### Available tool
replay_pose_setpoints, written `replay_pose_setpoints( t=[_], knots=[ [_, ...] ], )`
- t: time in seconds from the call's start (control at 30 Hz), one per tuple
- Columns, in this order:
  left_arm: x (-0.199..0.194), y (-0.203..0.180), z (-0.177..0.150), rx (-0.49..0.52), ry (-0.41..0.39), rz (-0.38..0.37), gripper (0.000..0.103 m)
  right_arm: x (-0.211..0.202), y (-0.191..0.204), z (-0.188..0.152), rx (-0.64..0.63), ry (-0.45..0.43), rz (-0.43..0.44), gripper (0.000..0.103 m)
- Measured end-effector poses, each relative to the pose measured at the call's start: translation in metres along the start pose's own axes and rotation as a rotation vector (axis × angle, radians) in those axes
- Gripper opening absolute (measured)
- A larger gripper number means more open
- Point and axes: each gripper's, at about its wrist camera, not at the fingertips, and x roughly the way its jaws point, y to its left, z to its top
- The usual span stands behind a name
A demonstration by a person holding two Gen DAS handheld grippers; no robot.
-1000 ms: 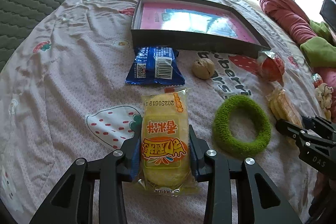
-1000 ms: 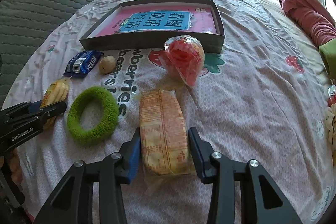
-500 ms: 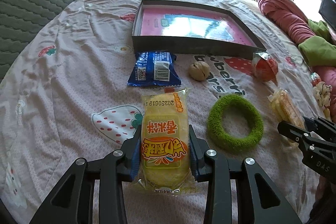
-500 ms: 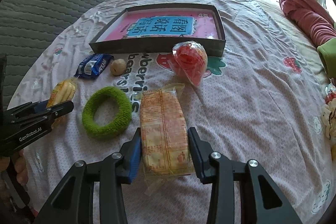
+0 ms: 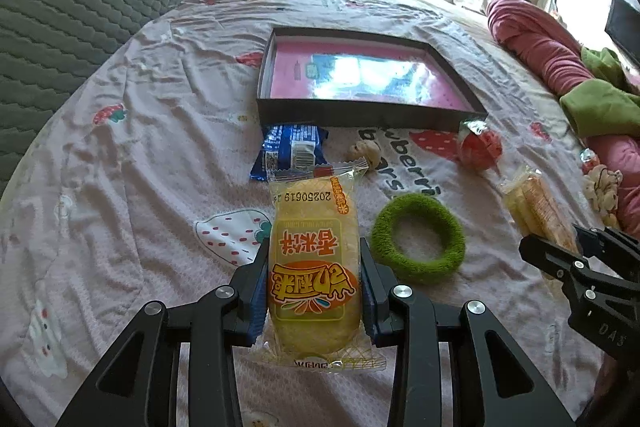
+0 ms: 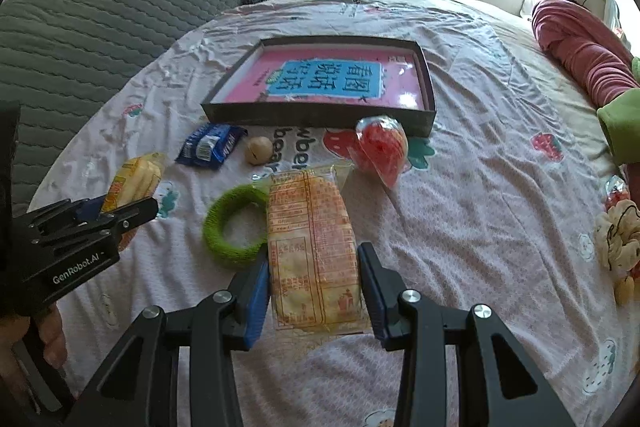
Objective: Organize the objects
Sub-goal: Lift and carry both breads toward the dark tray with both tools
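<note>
2 tools gripping snacks | yellow packet (image 5: 313, 259) date 20250619 | GenRobot.AI on left tool (image 6: 80, 227)

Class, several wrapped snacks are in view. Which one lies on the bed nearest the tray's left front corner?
The blue snack packet, lying flat just before that corner of the tray. The red packet lies by the right corner; both yellowish ones are held in grippers.

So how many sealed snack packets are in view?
4: yellow packet in the left tool, orange packet in the right tool, blue packet and red packet before the tray.
</note>
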Motion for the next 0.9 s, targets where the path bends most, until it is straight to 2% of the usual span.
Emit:
replay_pose_setpoints(
  t=[0.9],
  knots=[
    [-0.083,-0.015,0.015,-0.012,-0.132,0.004,0.039,-0.071,0.030,0.013,-0.007,-0.122,-0.011,0.042]
  ],
)
